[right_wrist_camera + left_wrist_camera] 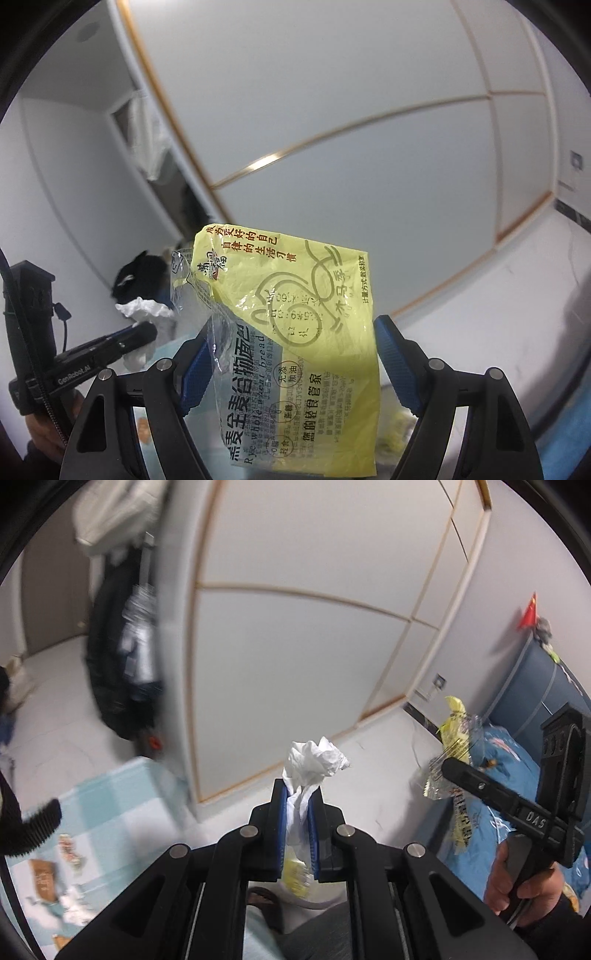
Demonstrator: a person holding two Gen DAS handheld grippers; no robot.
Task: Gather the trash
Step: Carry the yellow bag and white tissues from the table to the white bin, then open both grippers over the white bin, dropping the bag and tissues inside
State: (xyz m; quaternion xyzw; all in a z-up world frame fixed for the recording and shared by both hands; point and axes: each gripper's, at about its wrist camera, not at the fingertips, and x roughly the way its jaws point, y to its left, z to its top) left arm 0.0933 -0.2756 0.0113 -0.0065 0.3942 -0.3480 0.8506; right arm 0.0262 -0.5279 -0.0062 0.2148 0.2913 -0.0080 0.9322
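Now both loads are airborne | your left tool [298,812] is pinched tight on the crumpled tissue [314,762] | your right tool [291,363] stands wide, gripping the yellow bread wrapper [303,325], so nothing drops.

blue-checked cloth surface [122,812] lower left, wrappers [43,878] & crumpled tissue [75,908] on it, white floor [55,716] beyond

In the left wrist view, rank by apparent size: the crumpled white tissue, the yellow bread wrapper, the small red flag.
1. Yellow bread wrapper
2. Crumpled white tissue, close behind; it is nearer the camera, so this order is unsure
3. Small red flag
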